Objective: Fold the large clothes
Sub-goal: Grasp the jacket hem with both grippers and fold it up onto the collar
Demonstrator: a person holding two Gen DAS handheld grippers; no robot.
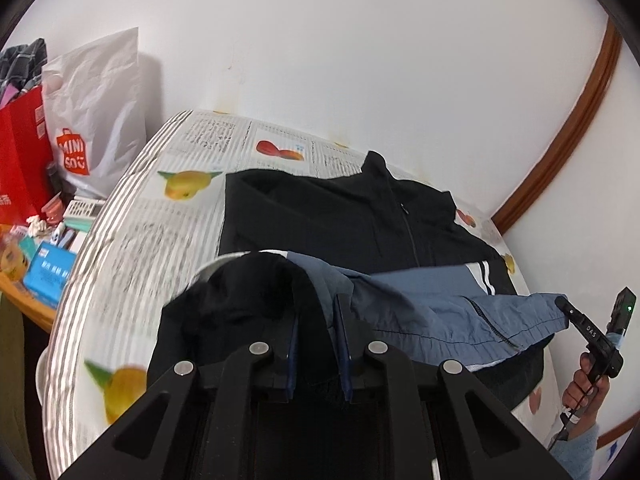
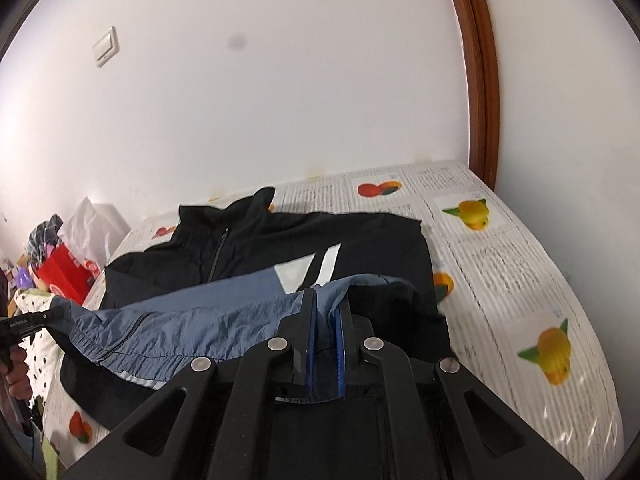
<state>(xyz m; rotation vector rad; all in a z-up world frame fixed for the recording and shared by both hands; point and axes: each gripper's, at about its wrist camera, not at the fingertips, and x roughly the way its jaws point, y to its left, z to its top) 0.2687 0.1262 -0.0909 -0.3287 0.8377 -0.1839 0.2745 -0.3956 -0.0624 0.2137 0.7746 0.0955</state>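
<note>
A large black jacket (image 1: 340,216) with a blue lower panel and white stripes lies front up on a table covered with a fruit-print cloth (image 1: 160,240). My left gripper (image 1: 318,300) is shut on the jacket's hem at one corner, with blue and black fabric bunched between its fingers. My right gripper (image 2: 326,300) is shut on the blue hem at the other corner. The hem (image 2: 180,320) hangs stretched between the two grippers, lifted off the jacket's chest (image 2: 248,240). Each gripper shows in the other's view: the right (image 1: 562,304), the left (image 2: 60,314).
A white shopping bag (image 1: 92,120), a red bag (image 1: 20,152) and small boxes (image 1: 52,268) crowd a side table left of the cloth. A white wall runs behind the table, with a brown door frame (image 2: 480,80) at its right end. A person's hand (image 1: 588,384) holds the right gripper.
</note>
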